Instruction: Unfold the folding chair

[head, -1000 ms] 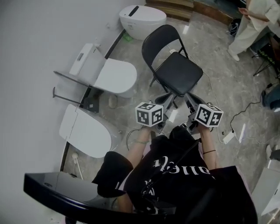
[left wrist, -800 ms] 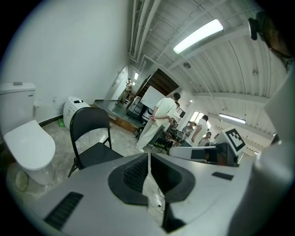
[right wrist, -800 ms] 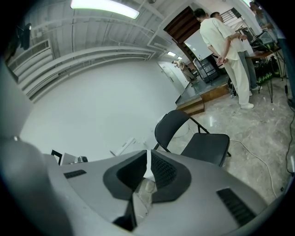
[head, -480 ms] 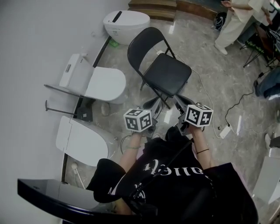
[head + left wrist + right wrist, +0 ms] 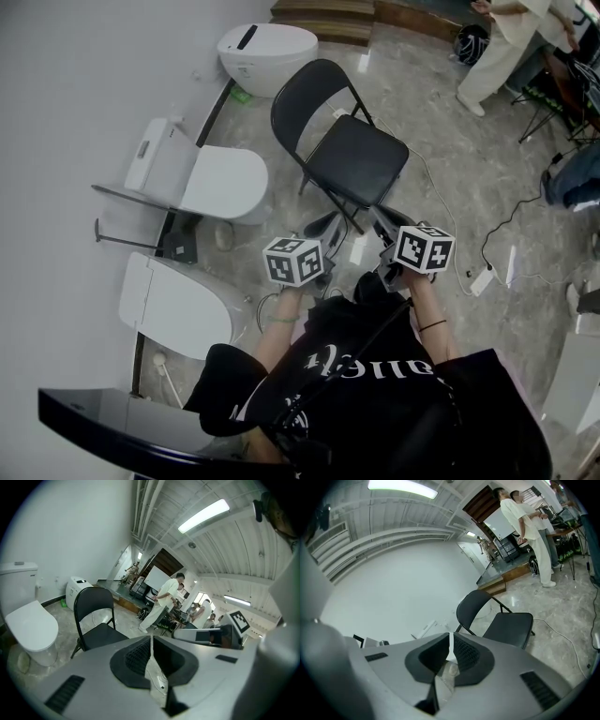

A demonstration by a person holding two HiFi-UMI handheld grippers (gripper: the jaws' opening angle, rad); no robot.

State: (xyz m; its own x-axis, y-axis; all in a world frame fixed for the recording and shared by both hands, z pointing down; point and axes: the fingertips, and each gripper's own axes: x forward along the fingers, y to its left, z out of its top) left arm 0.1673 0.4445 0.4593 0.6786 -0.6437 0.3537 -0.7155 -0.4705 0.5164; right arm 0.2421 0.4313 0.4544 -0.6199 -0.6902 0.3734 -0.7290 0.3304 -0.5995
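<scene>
My left tool point(image 5: 151, 640) and right tool point(image 5: 450, 643) both have their jaws pressed together on nothing, just short of the folding chair's point(image 5: 361, 159) front edge. The chair stands open on the floor point(image 5: 450, 187), seat flat, backrest on its far side. Left of the chair sit white toilets point(image 5: 220, 183). Beyond the chair stands a person point(image 5: 497, 47).

Plain white wall point(image 5: 66, 75) ran along the left side. Floor point(image 5: 450, 159) was grey marbled tile, glossy. Three white toilets stood in a row by the wall: far toilet point(image 5: 267, 45), middle toilet point(image 5: 220, 183), near toilet point(image 5: 173, 300). Wooden step point(image 5: 328, 13) at the far end. White power strip point(image 5: 485, 279) with a cable lay on the floor. Ribbed white ceiling point(image 5: 243, 550) carried a lit tube lamp point(image 5: 204, 515).
</scene>
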